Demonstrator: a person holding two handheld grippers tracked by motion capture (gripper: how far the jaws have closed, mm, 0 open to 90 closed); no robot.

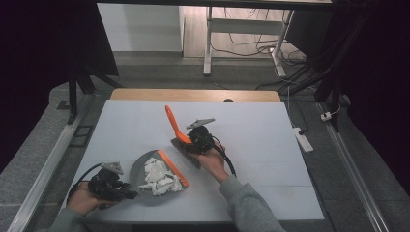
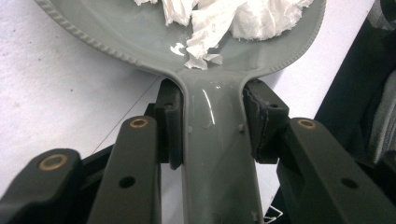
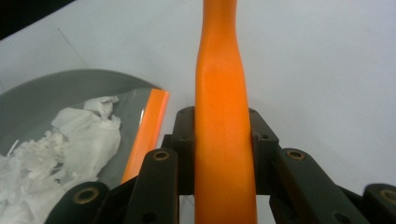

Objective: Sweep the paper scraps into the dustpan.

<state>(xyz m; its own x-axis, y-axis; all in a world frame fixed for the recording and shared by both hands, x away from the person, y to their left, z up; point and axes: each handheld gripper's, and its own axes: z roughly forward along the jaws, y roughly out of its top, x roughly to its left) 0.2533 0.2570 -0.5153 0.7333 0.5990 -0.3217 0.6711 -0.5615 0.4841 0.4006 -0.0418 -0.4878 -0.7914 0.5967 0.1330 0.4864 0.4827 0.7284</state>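
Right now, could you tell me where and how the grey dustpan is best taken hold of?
By its flat handle, from the person's side, as the left gripper does now, a pad on each handle edge. The handle is narrow and straight where it leaves the dustpan, whereas the scoop is wide, and its orange lip and the paper scraps are at the far end.

in the left gripper view the dustpan (image 2: pixel 205 42) runs off the top edge, so its far rim and most of the paper (image 2: pixel 224 18) are cut off; its handle leaves at the bottom. in the right gripper view the brush (image 3: pixel 223 116) handle passes both top and bottom edges, and its bristles are hidden. in the high view the person's forearms are cut by the bottom edge.
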